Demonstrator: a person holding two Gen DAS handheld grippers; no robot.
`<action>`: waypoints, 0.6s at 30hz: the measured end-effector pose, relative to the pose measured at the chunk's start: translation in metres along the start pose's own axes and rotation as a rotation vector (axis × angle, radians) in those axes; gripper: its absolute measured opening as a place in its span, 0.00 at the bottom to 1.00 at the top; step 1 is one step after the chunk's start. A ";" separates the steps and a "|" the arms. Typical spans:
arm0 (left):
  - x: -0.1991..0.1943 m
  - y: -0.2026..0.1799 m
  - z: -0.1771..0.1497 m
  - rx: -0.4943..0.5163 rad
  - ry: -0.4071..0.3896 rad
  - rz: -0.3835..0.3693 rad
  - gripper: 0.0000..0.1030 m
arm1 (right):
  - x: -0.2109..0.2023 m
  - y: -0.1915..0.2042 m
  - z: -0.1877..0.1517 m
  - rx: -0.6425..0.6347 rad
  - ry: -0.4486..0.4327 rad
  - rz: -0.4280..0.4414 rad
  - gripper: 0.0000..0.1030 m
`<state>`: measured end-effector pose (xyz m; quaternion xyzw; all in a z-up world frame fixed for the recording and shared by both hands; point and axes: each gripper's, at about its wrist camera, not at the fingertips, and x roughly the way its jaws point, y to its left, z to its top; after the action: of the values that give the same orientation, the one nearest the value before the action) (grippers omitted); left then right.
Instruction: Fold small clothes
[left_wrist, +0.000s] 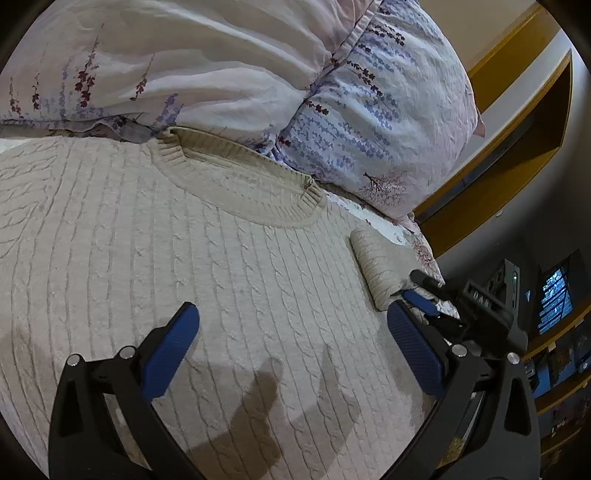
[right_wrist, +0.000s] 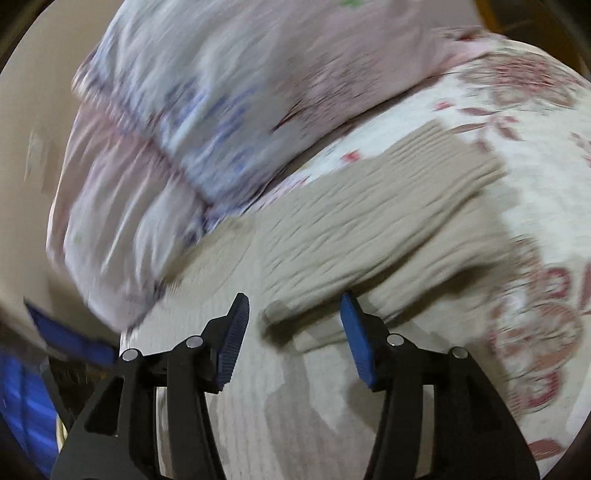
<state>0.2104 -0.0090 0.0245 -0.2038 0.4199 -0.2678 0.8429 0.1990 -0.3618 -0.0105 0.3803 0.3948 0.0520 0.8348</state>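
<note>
A cream cable-knit sweater (left_wrist: 207, 258) lies flat on the floral bedspread (right_wrist: 535, 206), its collar toward the pillows (left_wrist: 369, 110). The left gripper (left_wrist: 291, 332) hangs above its body, jaws wide and empty. The right gripper (right_wrist: 293, 328) stands part open at the folded sleeve (right_wrist: 369, 229), gripping nothing.

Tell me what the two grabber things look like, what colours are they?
Both look alike. The left gripper has black plastic arms shaped like a fork, with round silver bolts at the joints. Its fingers carry flat blue pads with a fine ribbed texture. The right gripper is the same: black frame, silver bolts, blue ribbed pads. No cables or sleeves show.
</note>
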 end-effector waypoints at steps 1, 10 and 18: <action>0.000 0.000 0.000 0.001 0.003 0.002 0.98 | -0.002 -0.006 0.004 0.033 -0.009 0.000 0.52; 0.006 0.009 0.006 -0.047 0.026 -0.027 0.98 | -0.008 -0.014 0.032 0.087 -0.143 -0.167 0.24; 0.012 0.028 0.010 -0.192 0.031 -0.180 0.83 | 0.008 0.075 0.005 -0.324 -0.147 -0.082 0.09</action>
<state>0.2325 0.0062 0.0073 -0.3164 0.4367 -0.3041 0.7853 0.2239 -0.3091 0.0371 0.2271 0.3345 0.0528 0.9131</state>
